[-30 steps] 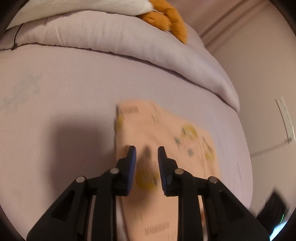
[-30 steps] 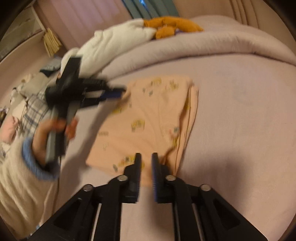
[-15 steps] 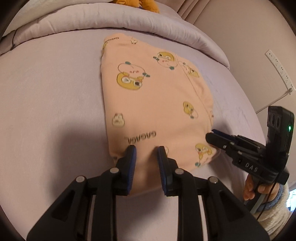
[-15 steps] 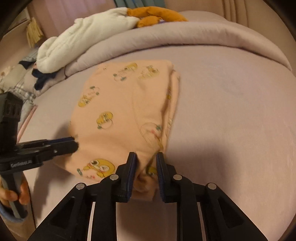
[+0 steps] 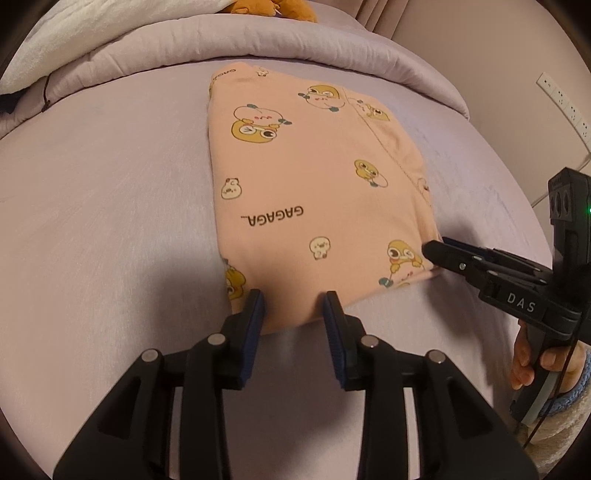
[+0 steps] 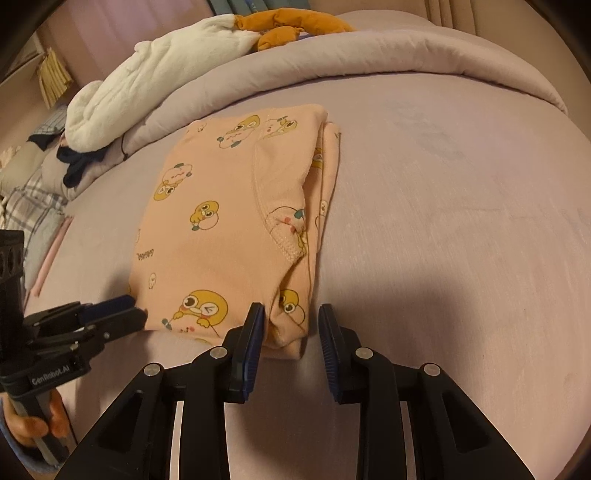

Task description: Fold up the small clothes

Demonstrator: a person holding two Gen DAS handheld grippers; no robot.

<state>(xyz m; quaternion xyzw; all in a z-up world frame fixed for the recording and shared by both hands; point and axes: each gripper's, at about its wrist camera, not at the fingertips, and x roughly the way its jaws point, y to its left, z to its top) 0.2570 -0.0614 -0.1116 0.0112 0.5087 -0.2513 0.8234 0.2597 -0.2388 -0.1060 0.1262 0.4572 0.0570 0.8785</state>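
Left wrist view: the folded peach garment (image 5: 314,192) lies mid-frame on the bed (image 5: 103,206), its near edge between the left hand-held gripper (image 5: 294,306)'s opening jaws, pads not pressing. Right wrist view: the right hand-held gripper (image 6: 291,321) is likewise opening around the garment's lower-centre corner.

There is 1 peach shirt (image 5: 314,192) with ducks on it, lying on 1 bed (image 5: 110,206). 2 grippers are near it: the left gripper (image 5: 294,306) and the right gripper (image 6: 291,321). Far back are 1 white blanket (image 6: 155,81) and 1 orange plush toy (image 6: 291,22).

Right claw (image 6: 291,325) opening astride near right corner of folded peach garment (image 6: 229,229) on bed (image 6: 461,221); left claw (image 6: 136,310) at near left corner.
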